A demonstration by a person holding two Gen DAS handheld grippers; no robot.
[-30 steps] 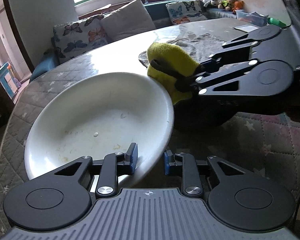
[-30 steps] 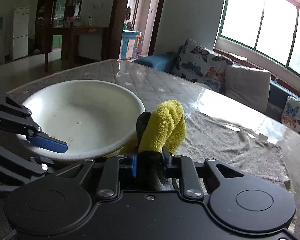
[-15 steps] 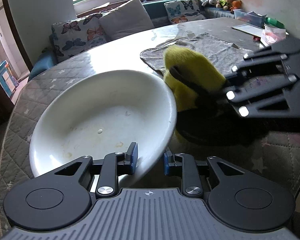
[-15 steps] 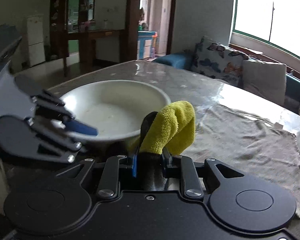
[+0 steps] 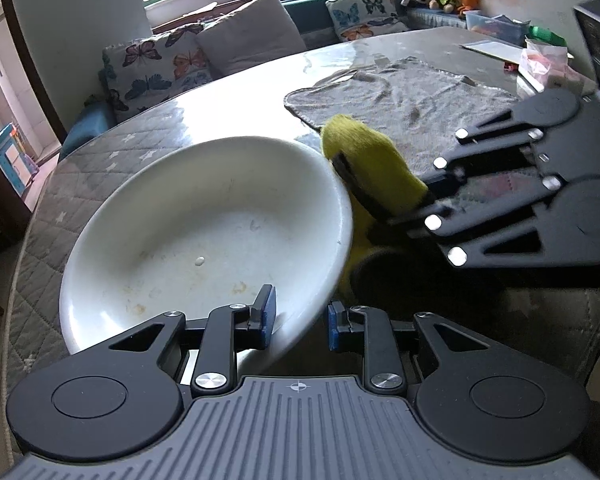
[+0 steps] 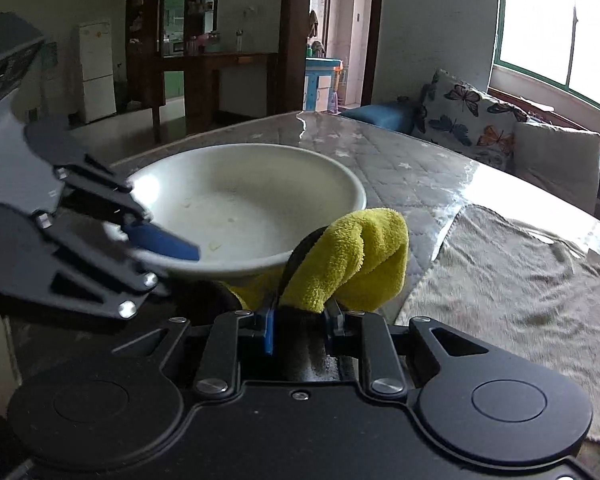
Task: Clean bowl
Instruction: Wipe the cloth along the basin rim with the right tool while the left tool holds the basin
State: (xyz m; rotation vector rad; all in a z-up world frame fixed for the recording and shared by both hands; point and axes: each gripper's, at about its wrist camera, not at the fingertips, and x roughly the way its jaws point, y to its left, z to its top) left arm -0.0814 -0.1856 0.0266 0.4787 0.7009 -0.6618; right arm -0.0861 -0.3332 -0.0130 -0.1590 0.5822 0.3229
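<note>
A wide white bowl (image 5: 204, 232) with brownish smears inside sits tilted over the quilted table (image 5: 96, 168). My left gripper (image 5: 300, 320) is shut on the bowl's near rim, one blue pad inside and one outside. In the right wrist view the same bowl (image 6: 244, 196) lies ahead on the left, with that blue pad (image 6: 164, 244) over its rim. My right gripper (image 6: 300, 330) is shut on a folded yellow cloth (image 6: 364, 256). The cloth (image 5: 368, 156) stands against the outside of the bowl's right rim, just above it.
A grey towel (image 5: 412, 96) lies spread on the table beyond the cloth. Papers and a plastic bag (image 5: 540, 60) sit at the far right edge. A bench with butterfly cushions (image 5: 156, 68) runs behind the table, and a doorway and cabinet (image 6: 220, 60) lie past the bowl.
The right gripper swung out to the right with the yellow cloth, then came back against the bowl's right rim. The left gripper kept its hold and the bowl tilted slightly.
</note>
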